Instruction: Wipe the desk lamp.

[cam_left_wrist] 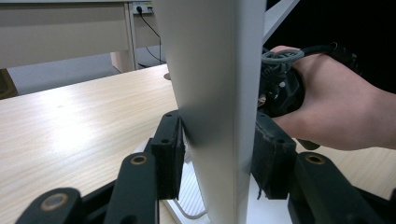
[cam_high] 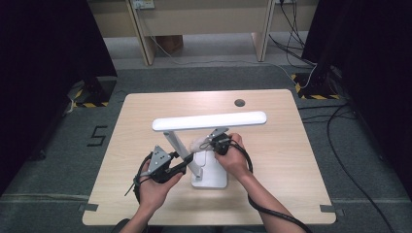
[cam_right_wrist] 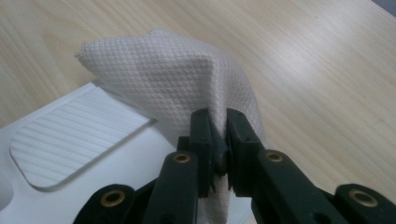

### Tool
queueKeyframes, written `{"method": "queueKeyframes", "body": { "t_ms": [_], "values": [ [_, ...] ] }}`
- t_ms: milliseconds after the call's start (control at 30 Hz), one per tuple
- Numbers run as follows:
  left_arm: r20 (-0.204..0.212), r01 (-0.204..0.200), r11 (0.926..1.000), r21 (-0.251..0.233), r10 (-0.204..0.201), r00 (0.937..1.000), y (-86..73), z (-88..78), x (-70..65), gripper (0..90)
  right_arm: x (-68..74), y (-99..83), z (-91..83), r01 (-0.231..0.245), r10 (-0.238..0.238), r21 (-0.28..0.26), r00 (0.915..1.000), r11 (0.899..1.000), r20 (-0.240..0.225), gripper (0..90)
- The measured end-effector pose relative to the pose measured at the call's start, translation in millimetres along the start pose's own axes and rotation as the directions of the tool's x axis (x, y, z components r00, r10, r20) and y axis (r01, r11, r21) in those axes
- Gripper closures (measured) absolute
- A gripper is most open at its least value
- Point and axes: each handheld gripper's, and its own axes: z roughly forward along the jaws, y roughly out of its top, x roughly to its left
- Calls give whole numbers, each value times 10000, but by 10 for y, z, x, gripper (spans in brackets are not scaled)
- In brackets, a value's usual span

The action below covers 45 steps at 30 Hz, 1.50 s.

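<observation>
The white desk lamp (cam_high: 209, 145) stands on the wooden table (cam_high: 291, 160), slightly toward 6 o'clock of the table's middle. Its flat base (cam_high: 214, 177) sits nearest the person, the slanted post (cam_high: 182, 148) rises from it toward 11 o'clock, and the long light bar (cam_high: 209, 121) runs across from 9 to 3 o'clock above.

Left gripper (cam_high: 180, 167): at 9 o'clock of the base, jaws about half open and clamped on the post. In the left gripper view the post (cam_left_wrist: 215, 102) fills the gap, both pads pressed to its sides.

Right gripper (cam_high: 206, 143): at 12 o'clock of the base, under the light bar. Jaws nearly closed, pinching a white embossed cloth (cam_right_wrist: 177, 84). In the right gripper view the cloth bunches upward beyond the pads and hangs at the edge of the base, next to a ribbed panel (cam_right_wrist: 74, 135) on the base top. Whether the cloth touches the base cannot be told.

A dark round hole (cam_high: 239, 103) lies in the tabletop at 12 o'clock, well apart from the lamp.
</observation>
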Motion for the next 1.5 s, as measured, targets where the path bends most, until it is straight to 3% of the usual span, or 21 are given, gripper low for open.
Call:
{"method": "queueKeyframes", "body": {
  "t_ms": [400,867,1033,1233,1333,1367,1500],
  "values": [
    [-40,-29,10000,24,29,10000,2,0,-6,574,-176,-131,-55,-75,68,213,9993,9997,359,830],
    [-56,-74,10000,48,75,10000,4,1,-13,568,-340,-288,-80,-487,439,597,9959,9970,797,830],
    [-62,-90,9999,51,91,9999,3,1,-14,565,-458,-327,-166,-707,655,461,9921,9964,1070,829],
    [-73,-73,10000,39,73,9999,0,0,-19,561,-702,-450,-337,-1334,1263,321,9780,9905,1663,828],
    [-66,-79,10000,25,79,9999,-1,0,-28,560,-841,-569,-421,-1818,1710,329,9625,9828,2104,827],
    [-65,-55,10000,20,55,10000,-2,-1,-32,560,-904,-643,-452,-2103,1953,388,9510,9769,2398,827],
    [-68,-57,10000,22,57,10000,-2,-3,-36,560,-1012,-809,-485,-2551,2310,551,9333,9653,2748,825]
  ]
}}
